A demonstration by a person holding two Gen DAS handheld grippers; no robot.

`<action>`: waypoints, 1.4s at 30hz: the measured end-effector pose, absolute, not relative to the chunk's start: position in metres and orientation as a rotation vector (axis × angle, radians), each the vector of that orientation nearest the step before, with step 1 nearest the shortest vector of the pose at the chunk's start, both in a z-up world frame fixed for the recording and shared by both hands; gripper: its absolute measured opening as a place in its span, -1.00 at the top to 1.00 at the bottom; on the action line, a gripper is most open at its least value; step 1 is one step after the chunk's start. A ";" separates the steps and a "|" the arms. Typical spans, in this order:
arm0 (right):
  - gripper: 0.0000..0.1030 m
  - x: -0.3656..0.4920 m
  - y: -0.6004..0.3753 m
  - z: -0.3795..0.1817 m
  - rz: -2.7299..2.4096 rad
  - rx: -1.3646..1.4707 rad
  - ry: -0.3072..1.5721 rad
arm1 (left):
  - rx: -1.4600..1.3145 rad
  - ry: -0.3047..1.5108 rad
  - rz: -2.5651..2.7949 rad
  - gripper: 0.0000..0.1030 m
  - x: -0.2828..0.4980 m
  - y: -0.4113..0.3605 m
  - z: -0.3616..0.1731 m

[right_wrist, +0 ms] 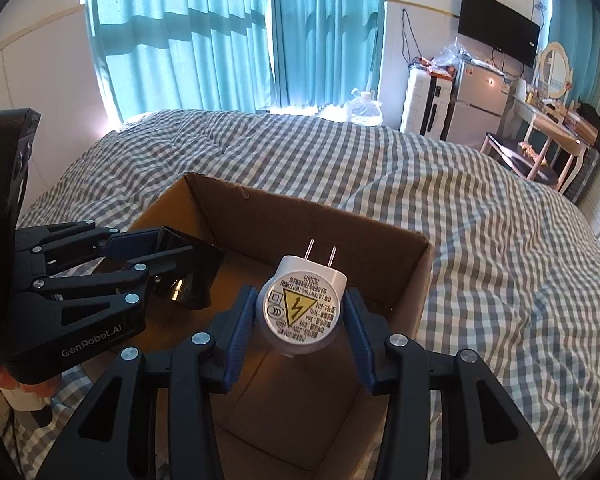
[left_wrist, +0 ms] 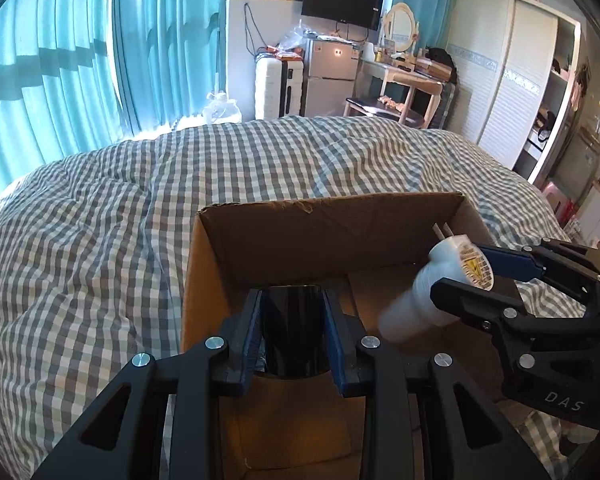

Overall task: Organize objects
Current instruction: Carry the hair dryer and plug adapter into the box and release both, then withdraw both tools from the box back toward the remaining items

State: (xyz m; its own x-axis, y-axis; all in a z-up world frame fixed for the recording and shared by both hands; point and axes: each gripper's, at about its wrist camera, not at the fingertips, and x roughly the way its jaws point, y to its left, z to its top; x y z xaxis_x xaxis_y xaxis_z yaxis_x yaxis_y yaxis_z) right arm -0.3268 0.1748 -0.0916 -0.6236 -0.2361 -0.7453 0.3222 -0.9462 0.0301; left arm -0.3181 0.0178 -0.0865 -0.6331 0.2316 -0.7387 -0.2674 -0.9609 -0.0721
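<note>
An open cardboard box (left_wrist: 320,236) (right_wrist: 260,224) sits on the checked bed. My left gripper (left_wrist: 292,336) (right_wrist: 156,256) is shut on a glossy black object (left_wrist: 292,328) (right_wrist: 188,272) and holds it over the box's left side. My right gripper (right_wrist: 300,312) (left_wrist: 460,276) is shut on a white plug-in device (right_wrist: 302,308) (left_wrist: 432,292) with two prongs and a yellow warning label, held above the box's right side. The box floor in view is bare.
The grey-and-white checked duvet (left_wrist: 100,240) (right_wrist: 480,240) surrounds the box. Teal curtains (left_wrist: 80,60) hang behind. A suitcase (left_wrist: 268,88), small fridge (left_wrist: 328,76), wall TV (left_wrist: 342,0), dressing table (left_wrist: 412,76) and wardrobe (left_wrist: 512,80) line the far wall.
</note>
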 end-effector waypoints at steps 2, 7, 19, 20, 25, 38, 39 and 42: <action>0.10 -0.324 0.180 -0.088 -2.582 1.151 0.117 | -1.172 0.050 2.607 0.42 -0.316 0.018 -0.085; -0.32 -0.309 0.186 -0.070 -2.637 1.129 0.105 | -1.167 0.081 2.622 0.36 -0.306 0.019 -0.073; -0.54 -0.234 0.206 0.003 -2.804 0.947 0.116 | -1.056 0.096 2.670 -0.40 -0.259 0.020 -0.006; -0.54 -0.229 0.205 0.009 -2.812 0.933 0.117 | -1.040 0.101 2.688 -0.40 -0.253 0.019 0.000; -0.67 -0.190 0.205 0.042 -2.879 0.837 0.141 | -0.970 0.077 2.721 -0.40 -0.220 0.013 0.032; -0.94 -0.079 0.188 0.095 -3.072 0.602 0.317 | -0.710 0.114 2.836 -0.76 -0.111 0.005 0.101; -0.94 -0.073 0.188 0.096 -3.071 0.604 0.322 | -0.689 0.115 2.843 -0.76 -0.103 0.004 0.104; -0.94 -0.053 0.186 0.097 -3.074 0.599 0.298 | -0.656 0.126 2.868 -0.79 -0.083 0.005 0.109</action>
